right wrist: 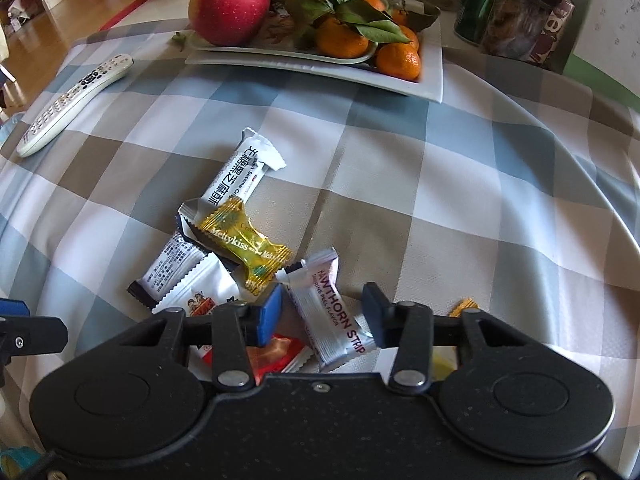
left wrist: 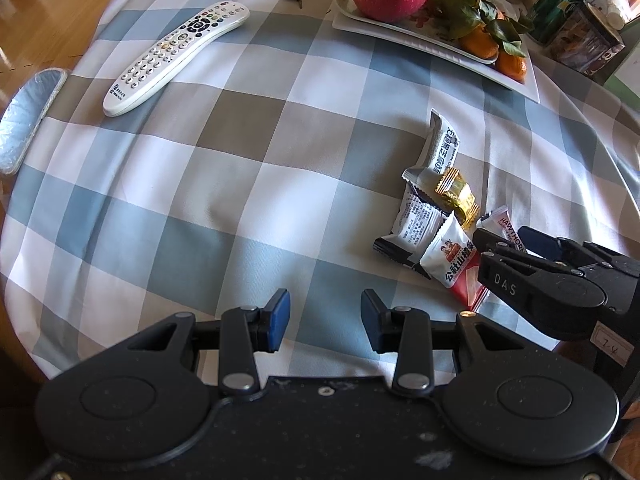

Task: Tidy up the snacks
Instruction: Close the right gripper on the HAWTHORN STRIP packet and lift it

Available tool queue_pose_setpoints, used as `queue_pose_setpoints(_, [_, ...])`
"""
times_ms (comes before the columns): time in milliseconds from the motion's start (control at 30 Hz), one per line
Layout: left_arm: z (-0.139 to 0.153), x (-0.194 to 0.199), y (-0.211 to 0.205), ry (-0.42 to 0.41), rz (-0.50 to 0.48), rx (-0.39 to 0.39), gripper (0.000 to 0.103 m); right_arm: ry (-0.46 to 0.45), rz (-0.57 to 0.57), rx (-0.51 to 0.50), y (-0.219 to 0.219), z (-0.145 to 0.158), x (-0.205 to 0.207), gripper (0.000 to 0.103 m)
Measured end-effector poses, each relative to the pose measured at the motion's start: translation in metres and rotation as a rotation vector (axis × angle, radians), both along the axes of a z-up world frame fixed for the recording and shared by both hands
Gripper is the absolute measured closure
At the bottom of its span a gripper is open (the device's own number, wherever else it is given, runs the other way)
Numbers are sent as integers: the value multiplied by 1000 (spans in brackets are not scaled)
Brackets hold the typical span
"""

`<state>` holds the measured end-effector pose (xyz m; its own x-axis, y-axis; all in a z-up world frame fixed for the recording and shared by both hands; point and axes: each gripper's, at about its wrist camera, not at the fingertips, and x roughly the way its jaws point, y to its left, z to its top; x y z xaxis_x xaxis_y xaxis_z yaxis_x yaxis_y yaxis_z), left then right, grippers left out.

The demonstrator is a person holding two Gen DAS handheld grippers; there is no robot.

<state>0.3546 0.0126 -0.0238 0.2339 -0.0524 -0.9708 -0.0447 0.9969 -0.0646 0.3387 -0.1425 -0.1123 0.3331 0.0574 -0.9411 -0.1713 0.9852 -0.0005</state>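
A pile of wrapped snacks lies on the checked tablecloth (right wrist: 440,200): a long white sesame bar (right wrist: 244,172), a yellow Meltykiss candy (right wrist: 248,248), a white and black packet (right wrist: 172,268), a white and red hawthorn packet (left wrist: 452,256) and a red-orange packet (right wrist: 280,354). A silver Hawthorn Strip packet (right wrist: 332,312) lies flat between the fingers of my right gripper (right wrist: 324,312); the pads stand close beside it and it looks unsqueezed. My left gripper (left wrist: 324,316) hovers open over bare cloth, left of the pile, with nothing between its fingers. The right gripper (left wrist: 484,246) also shows in the left wrist view.
A white plate (right wrist: 432,76) with a red apple (right wrist: 230,8) and leafy tangerines (right wrist: 344,40) stands at the back. A white remote (left wrist: 176,56) lies at the far left, a foil tray (left wrist: 24,120) at the table's left edge. A green can (right wrist: 476,4) and a jar (right wrist: 524,20) stand back right.
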Motion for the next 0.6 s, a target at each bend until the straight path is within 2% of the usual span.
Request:
queue_pose_setpoints(67, [1,0,0,-5,-2,-4,62,8,1,-7,-1,1,0,72])
queue_pose_setpoints(100, [2,0,0,-8,-3,-7,62,18,-3,-6,-3,1,1,73])
queue_pose_setpoints(233, [4,-2,-3,-27,-18,-18,63,52,-44,20,-11,5,-2,75])
queue_pose_setpoints(367, [8,-4,-8,-54,-45,-46,63,56,-99,55,-23,21,-11,75])
queue_pose_setpoints(600, [9,-7,-17,-95,-78,-65,63,92,-275,167,-67,53,-37,75])
